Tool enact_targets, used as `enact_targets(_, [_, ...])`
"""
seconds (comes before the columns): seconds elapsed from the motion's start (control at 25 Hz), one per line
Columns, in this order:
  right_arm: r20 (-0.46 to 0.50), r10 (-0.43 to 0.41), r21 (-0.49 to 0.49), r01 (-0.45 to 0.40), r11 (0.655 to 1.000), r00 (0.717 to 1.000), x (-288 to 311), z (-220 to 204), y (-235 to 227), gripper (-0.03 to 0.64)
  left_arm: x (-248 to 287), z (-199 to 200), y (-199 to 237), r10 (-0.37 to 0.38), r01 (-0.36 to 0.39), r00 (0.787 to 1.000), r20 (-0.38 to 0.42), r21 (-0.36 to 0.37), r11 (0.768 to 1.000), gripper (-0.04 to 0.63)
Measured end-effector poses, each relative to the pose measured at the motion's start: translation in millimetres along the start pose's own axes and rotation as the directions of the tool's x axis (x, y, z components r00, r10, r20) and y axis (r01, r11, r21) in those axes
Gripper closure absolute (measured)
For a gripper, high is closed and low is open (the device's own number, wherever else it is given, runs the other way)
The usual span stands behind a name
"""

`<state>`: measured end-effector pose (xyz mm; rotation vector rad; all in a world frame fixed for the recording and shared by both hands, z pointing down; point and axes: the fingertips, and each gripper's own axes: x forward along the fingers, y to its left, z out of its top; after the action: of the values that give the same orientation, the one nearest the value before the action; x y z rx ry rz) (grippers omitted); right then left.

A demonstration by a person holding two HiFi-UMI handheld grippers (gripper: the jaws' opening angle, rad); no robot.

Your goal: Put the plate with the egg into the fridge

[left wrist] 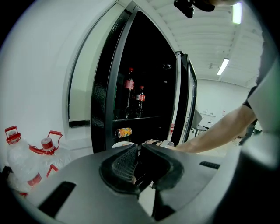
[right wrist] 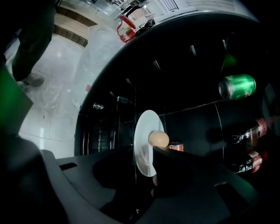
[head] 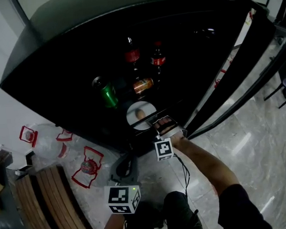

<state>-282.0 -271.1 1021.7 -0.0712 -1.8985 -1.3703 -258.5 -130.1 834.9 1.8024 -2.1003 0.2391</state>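
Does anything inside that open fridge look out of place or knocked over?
The orange can lies on its side on the shelf below the two red-labelled bottles, which stand upright on their own shelf. Otherwise the plate with the egg lies level in front of the can, and nothing looks spilled or broken.

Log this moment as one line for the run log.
right gripper: open, plate rim between jaws | egg: on plate | plate: inside open fridge | left gripper: shut, empty
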Motion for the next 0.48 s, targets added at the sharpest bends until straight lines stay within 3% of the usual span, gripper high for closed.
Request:
enact_targets(0.12, [0.006, -0.022, -0.015, 0.022, 1.000, 1.000, -11, -1, -1, 0.492, -6, 2, -1, 0.009, -0.009, 1.000, -0.004, -0.003, 1.000, 0.568])
enact_targets(0.24, [0.043, -0.033, 0.039, 0.032, 0.999, 0.999, -47, 4, -1, 0.494, -16, 11, -5, 0.014, -0.014, 1.000, -0.018, -0.008, 1.000, 0.566])
enact_targets(0.36, [0.092, -0.114, 0.175, 0.097, 0.980, 0.989, -111, 16, -29, 0.494, -28, 32, -16, 0.002, -0.003, 0.999, -0.035, -0.019, 1.000, 0.567])
enact_targets(0.48, [0.136, -0.162, 0.371, 0.101, 0.923, 0.977, -194, 30, -69, 0.495, -48, 70, -39, -0.029, 0.028, 0.999, -0.040, -0.022, 0.999, 0.568])
